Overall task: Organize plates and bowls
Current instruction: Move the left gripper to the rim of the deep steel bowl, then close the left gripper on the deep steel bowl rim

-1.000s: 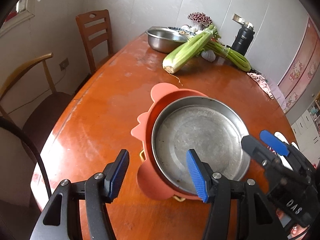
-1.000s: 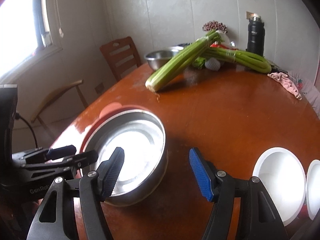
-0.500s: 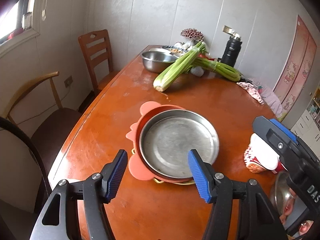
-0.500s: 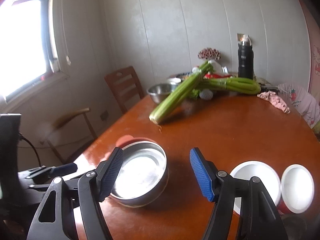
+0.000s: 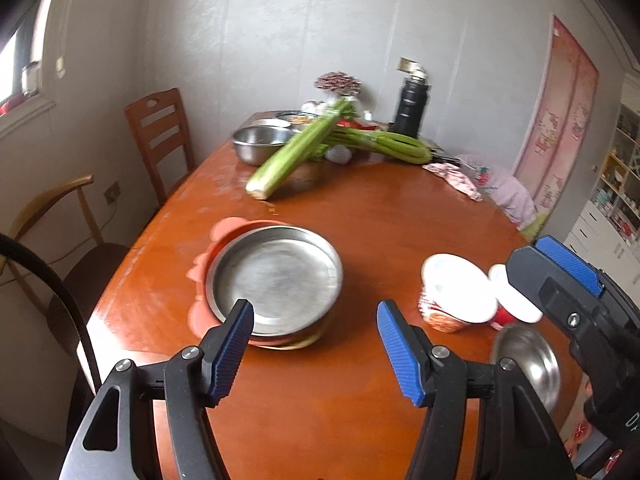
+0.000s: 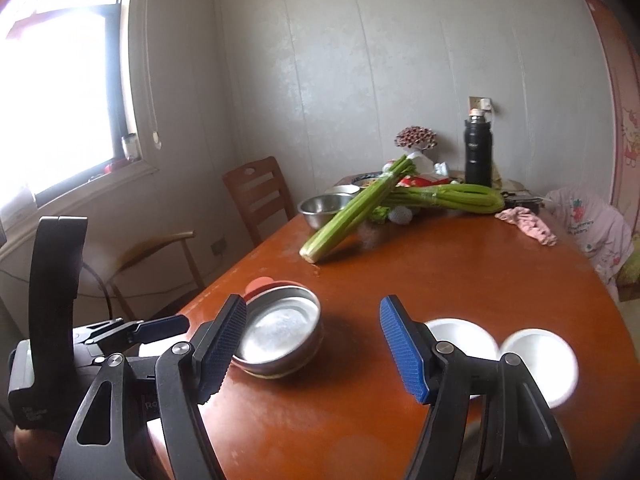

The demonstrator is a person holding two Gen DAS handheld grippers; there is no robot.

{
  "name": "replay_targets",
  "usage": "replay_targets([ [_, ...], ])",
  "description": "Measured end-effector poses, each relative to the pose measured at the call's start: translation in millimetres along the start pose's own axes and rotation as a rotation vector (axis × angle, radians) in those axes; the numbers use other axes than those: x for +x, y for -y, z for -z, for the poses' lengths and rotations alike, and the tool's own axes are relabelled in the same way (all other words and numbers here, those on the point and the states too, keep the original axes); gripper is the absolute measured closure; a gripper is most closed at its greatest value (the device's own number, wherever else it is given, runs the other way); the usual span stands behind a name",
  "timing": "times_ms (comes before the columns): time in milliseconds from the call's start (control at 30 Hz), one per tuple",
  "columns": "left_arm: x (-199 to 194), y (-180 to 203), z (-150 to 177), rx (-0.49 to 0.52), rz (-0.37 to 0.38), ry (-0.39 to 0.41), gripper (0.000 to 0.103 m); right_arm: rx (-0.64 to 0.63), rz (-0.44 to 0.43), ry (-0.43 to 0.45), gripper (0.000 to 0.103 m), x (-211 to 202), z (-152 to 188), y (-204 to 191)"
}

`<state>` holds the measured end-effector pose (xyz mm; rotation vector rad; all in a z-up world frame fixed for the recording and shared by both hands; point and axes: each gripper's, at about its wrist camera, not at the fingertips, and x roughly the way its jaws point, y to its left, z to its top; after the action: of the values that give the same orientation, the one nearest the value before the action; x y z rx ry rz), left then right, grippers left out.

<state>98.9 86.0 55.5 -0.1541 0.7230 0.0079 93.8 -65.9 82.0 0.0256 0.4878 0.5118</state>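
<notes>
The left gripper (image 5: 316,348) hangs above the glossy orange-brown wooden table (image 5: 360,216); its blue-padded jaws have just been opening and stand wide apart with nothing between them. Just beyond its left finger (image 5: 232,348) sits the shallow round stainless-steel pan (image 5: 276,276), nested in a salmon-pink plastic plate with scalloped ears (image 5: 200,268). Ahead of its right finger, a little to the right, stand two white-lined bowls with red-patterned outsides (image 5: 456,292), touching each other, and a small shiny steel bowl (image 5: 528,360) lies nearer. The right gripper (image 6: 312,348) is likewise agape and empty, the steel pan just past its left finger (image 6: 220,344) and the white bowls behind its right one. Far beyond both, long green celery bunches (image 6: 352,208) lie across the table.
</notes>
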Motion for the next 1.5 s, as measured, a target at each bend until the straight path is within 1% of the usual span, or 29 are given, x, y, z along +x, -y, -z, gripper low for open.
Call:
replay_targets([
  [200,3,41,5,0.046,0.059,-0.007,0.039,-0.007,0.054,0.011,0.032,-35,12,29],
  [400,8,75,7,0.097,0.100,-0.024,0.039,0.035,0.129,0.002,0.032,-56,22,66],
  [567,9,98,8,0.132,0.121,-0.035,0.039,0.081,0.179,-0.002,0.032,-71,29,95],
  [733,12,116,11,0.150,0.152,-0.038,0.039,0.110,0.204,-0.012,0.032,-81,37,116],
  [867,19,127,17,0.153,0.173,-0.059,0.039,0.125,0.228,-0.030,0.032,-88,46,133],
  [1033,27,137,25,0.155,0.205,-0.084,0.039,0.148,0.242,-0.064,0.032,-92,61,148],
  [1233,41,141,36,0.149,0.217,-0.118,0.039,0.151,0.245,-0.125,0.032,-87,80,158],
  [1500,62,152,51,0.168,0.226,-0.176,0.039,0.159,0.214,-0.212,0.032,-70,101,163],
])
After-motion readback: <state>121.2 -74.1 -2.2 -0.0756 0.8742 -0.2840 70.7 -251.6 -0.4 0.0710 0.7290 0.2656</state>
